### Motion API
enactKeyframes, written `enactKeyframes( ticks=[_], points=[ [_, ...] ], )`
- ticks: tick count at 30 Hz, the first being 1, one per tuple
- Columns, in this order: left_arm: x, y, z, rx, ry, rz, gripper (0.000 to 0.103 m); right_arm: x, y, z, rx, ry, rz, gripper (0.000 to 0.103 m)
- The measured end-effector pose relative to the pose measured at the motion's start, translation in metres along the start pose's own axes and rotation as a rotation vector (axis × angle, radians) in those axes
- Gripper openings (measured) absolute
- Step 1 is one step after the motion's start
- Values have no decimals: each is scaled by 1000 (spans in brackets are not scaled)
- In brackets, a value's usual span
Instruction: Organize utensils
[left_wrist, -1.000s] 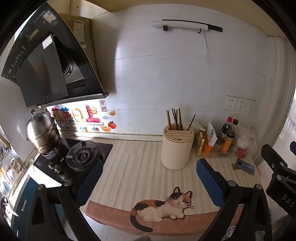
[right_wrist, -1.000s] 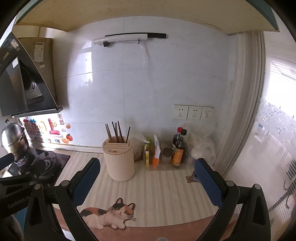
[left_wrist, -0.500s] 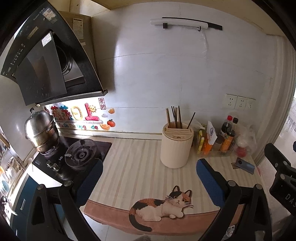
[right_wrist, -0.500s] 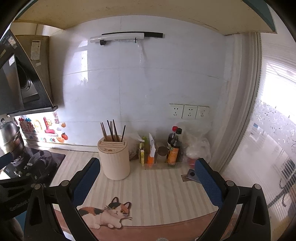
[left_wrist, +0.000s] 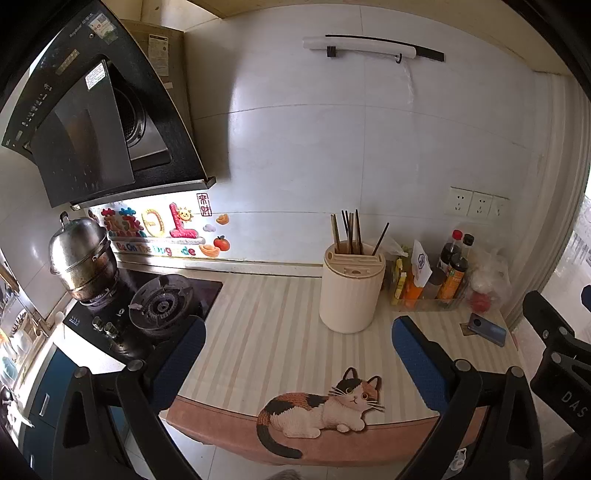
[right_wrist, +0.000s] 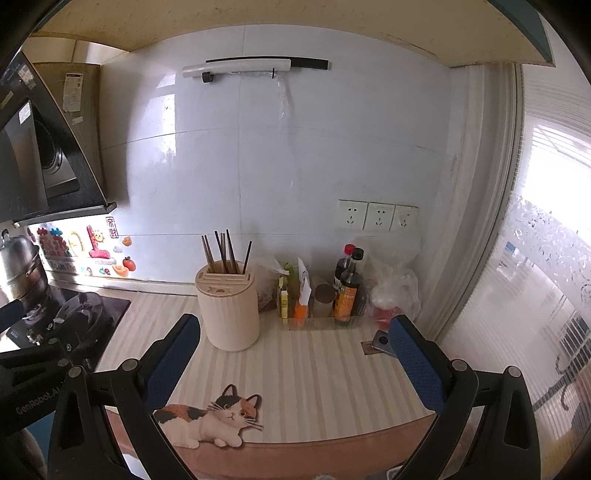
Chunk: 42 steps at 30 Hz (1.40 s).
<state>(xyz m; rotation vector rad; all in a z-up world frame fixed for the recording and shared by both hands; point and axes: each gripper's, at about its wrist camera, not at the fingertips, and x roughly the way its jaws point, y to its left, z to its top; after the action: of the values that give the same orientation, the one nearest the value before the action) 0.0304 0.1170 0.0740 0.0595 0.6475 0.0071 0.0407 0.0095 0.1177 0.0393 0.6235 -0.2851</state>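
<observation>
Striped counter (left_wrist: 266, 332), utensil holder (left_wrist: 351, 288), bottles (left_wrist: 452, 273)

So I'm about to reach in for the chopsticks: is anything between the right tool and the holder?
Nothing visible. Bare striped mat lies between the open right tool and the holder; the chopsticks stand clear on top.

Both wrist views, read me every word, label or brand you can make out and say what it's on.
"DAS": on the right gripper's body, cut off by the frame edge.
"GenRobot.AI": on the left gripper's body.
Range hood brand and stickers: too small to read.
Wall stickers, bottle labels: too blurred to read.
</observation>
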Motion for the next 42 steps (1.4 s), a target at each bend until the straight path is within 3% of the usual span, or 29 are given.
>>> enactKeyframes(
  ticks=[42],
  points=[
    [13, 4, 11, -2, -1, 0, 103, 16, 14, 8, -14, 4, 21, 103]
  ],
)
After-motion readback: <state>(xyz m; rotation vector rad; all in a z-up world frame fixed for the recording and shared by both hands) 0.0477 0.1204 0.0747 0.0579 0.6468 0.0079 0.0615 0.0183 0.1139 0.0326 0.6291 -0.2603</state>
